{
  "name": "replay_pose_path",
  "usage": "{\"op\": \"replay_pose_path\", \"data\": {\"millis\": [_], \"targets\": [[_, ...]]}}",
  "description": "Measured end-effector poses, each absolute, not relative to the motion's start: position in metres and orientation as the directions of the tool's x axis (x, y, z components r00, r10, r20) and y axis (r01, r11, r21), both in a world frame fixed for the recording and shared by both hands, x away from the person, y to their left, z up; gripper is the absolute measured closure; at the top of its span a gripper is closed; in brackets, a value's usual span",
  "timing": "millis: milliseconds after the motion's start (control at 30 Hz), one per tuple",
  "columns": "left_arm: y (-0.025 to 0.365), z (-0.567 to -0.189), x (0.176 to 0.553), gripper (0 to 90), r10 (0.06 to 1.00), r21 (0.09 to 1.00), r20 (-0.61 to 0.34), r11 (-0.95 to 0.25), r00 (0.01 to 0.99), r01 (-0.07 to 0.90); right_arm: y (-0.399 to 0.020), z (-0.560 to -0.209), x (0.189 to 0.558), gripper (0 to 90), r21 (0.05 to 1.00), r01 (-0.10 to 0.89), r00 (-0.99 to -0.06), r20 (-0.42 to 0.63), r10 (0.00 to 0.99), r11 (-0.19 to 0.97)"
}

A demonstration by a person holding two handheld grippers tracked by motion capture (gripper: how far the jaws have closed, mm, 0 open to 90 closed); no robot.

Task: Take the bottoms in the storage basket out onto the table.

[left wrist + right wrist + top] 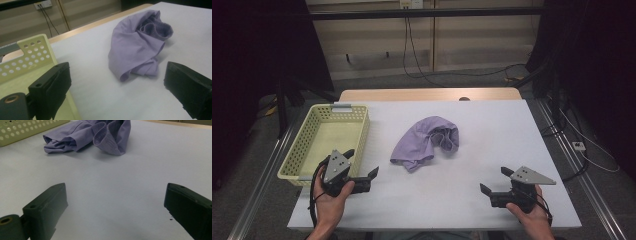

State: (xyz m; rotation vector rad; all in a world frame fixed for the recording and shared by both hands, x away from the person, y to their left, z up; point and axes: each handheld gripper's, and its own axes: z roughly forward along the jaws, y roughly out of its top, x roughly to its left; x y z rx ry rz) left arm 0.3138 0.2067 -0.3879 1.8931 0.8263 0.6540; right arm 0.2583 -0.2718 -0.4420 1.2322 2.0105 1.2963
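A crumpled lilac cloth (426,141) lies bunched in the middle of the white table top (472,195); it also appears in the left gripper view as the cloth (136,45) and in the right gripper view as the cloth (92,133). My left gripper (361,162) rests at the front left beside the basket, jaws wide apart, nothing between them. My right gripper (496,181) sits at the front right, likewise open and empty. Both point toward the cloth from a short distance, neither touching it.
A pale yellow perforated basket (302,145) stands at the table's left edge, its inside bare; its wall (30,57) is close to my left jaw. Cables hang behind the table and trail on the floor at the right.
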Motion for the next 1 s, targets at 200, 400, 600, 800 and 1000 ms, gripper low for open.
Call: {"op": "replay_pose_path", "data": {"millis": [200,400,600,800,1000], "targets": [[0.213,-0.388,0.309,5.7,0.784,0.905,0.080,-0.316,0.615,0.285,-0.271,-0.442,0.258,5.1,0.884,0.440,-0.500,0.098,0.860,0.155],[0.219,-0.393,0.301,5.0,0.790,0.902,0.091,-0.323,0.606,0.286,-0.271,-0.441,0.258,5.1,0.885,0.439,-0.498,0.098,0.862,0.153],[0.221,-0.405,0.291,4.5,0.788,0.897,0.089,-0.329,0.609,0.294,-0.271,-0.441,0.257,5.0,0.888,0.435,-0.496,0.101,0.863,0.146],[0.229,-0.407,0.288,4.3,0.790,0.908,0.081,-0.309,0.608,0.281,-0.272,-0.441,0.256,5.0,0.889,0.433,-0.496,0.099,0.862,0.147],[0.243,-0.407,0.289,4.8,0.808,0.917,0.046,-0.268,0.587,0.297,-0.272,-0.440,0.255,4.9,0.891,0.429,-0.503,0.096,0.859,0.151]]}}
